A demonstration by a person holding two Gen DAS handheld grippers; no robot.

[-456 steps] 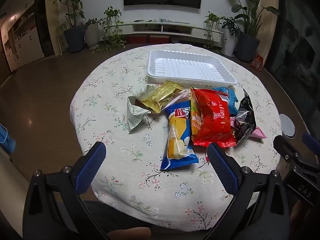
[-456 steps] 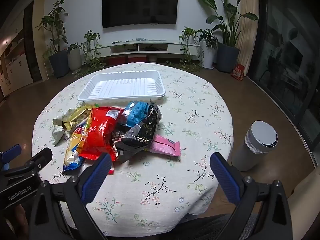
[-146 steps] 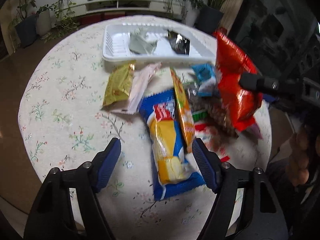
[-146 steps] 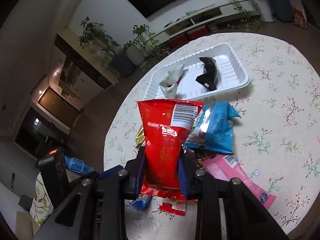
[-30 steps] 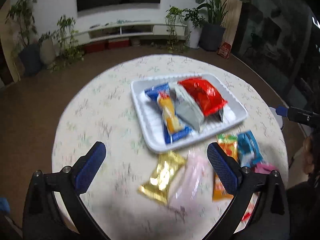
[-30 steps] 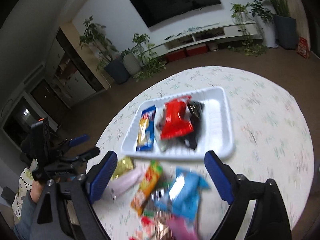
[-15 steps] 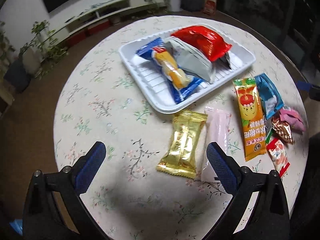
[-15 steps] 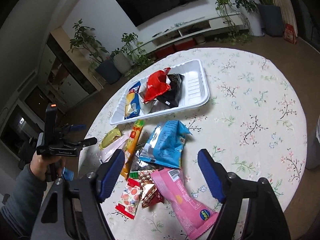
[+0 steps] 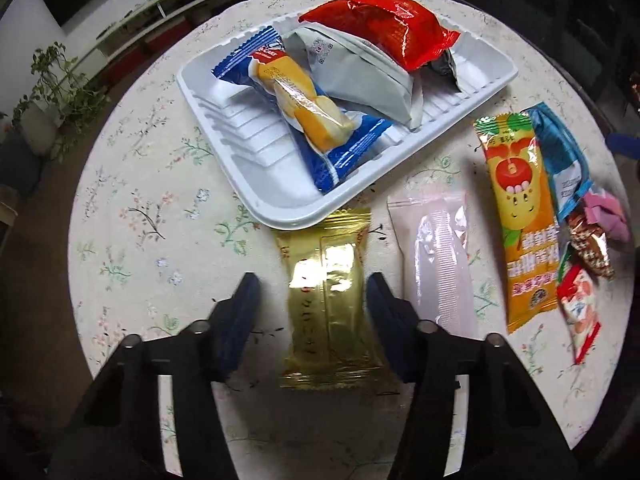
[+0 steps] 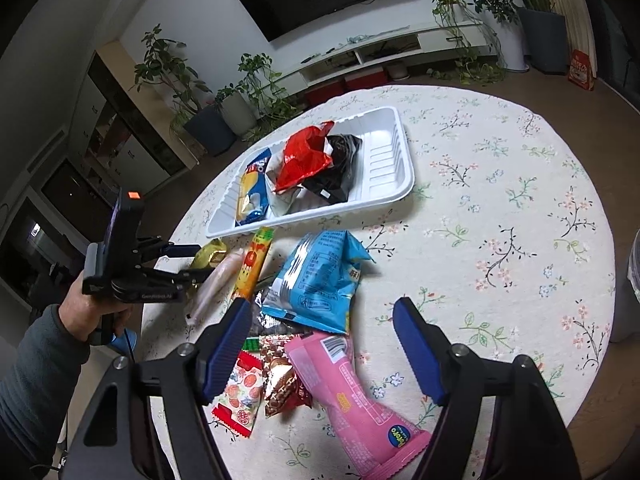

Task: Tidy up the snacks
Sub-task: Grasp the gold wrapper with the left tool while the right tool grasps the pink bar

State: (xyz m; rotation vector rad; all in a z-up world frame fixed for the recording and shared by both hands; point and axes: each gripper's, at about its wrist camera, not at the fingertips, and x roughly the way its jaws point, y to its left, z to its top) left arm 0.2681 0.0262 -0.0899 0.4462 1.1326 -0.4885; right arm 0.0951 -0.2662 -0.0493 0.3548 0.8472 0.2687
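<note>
- On round flowered table (image 9: pixel 132 184): white tray (image 9: pixel 280 196) as landmark, holding blue-and-yellow packet (image 9: pixel 304 108), grey packet (image 9: pixel 360 76), red bag (image 9: pixel 384 28), black bag (image 10: pixel 340 168).
- Just in front of tray's near rim: gold packet (image 9: pixel 328 300), lying flat, top edge close to the rim, whether touching cannot tell.
- Left gripper (image 9: pixel 312 300) pointed down over gold packet, jaws closing, packet between them; right pad at packet's edge, left pad with gap, not clamped.
- Beside gold packet, further right of tray's near corner: pale pink packet (image 9: pixel 436 264), flat on table.
- Further right of tray: orange packet (image 9: pixel 520 220), light blue bag (image 9: pixel 560 160) overlapping its far side.
- Right of those, well clear of tray: pink packet (image 10: pixel 352 392), brown checked packet (image 10: pixel 284 384), red-and-white packet (image 10: pixel 240 392), piled together.
- Right gripper (image 10: pixel 324 344) fairly wide, jaws closing slowly, hovering above pink packet and light blue bag, nothing gripped.
- Left of tray in right wrist view: hand (image 10: pixel 86 312) with grey sleeve on left gripper's handle.
</note>
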